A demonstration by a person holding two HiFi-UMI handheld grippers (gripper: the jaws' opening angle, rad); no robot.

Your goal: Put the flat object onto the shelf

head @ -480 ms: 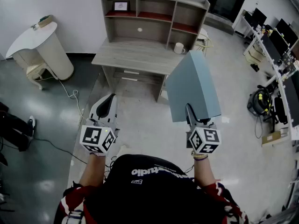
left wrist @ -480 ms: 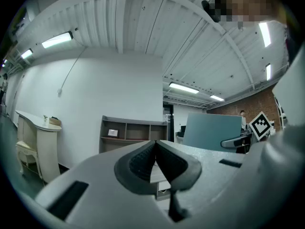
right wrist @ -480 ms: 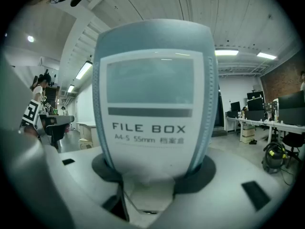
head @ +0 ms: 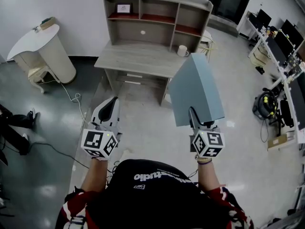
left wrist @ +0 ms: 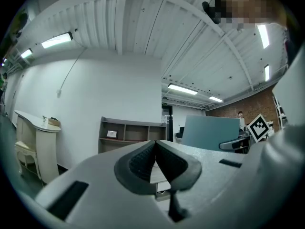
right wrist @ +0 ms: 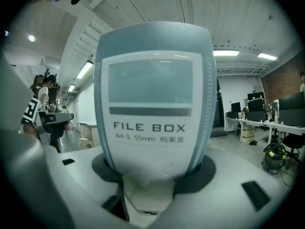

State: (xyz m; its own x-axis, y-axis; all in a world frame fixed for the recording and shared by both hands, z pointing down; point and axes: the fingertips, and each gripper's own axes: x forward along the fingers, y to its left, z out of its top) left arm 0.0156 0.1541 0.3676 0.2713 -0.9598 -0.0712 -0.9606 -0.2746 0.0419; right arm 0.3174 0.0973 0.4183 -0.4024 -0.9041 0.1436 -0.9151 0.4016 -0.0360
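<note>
Ahead of you stood a desk (head: 138, 57) with a shelf unit (head: 157, 14) on top. A small framed picture (head: 124, 6) sat in the upper left compartment, and a white mug (head: 182, 49) stood on the desktop at the right end, close to the far corner of the file box (head: 196, 89) as seen from the head view. A rounded white side table (head: 40, 44) stood well to the left, and a cable (head: 72, 97) trailed over the floor between it and the desk.

Since half a second earlier your grippers and the box had barely moved. Only a bystander's leg (head: 16, 122) at the left edge had shifted.

The box was a flat grey-blue slab with ribbed edges and a white spine label reading "FILE BOX". You held it upright in the air, short of the desk, with your right gripper (head: 194, 118) clamped on its lower end. Your left gripper (head: 112, 104) had its jaws pressed together on nothing. The desk was pale wood grain with reddish shelf boards, and the floor was glossy grey.
</note>
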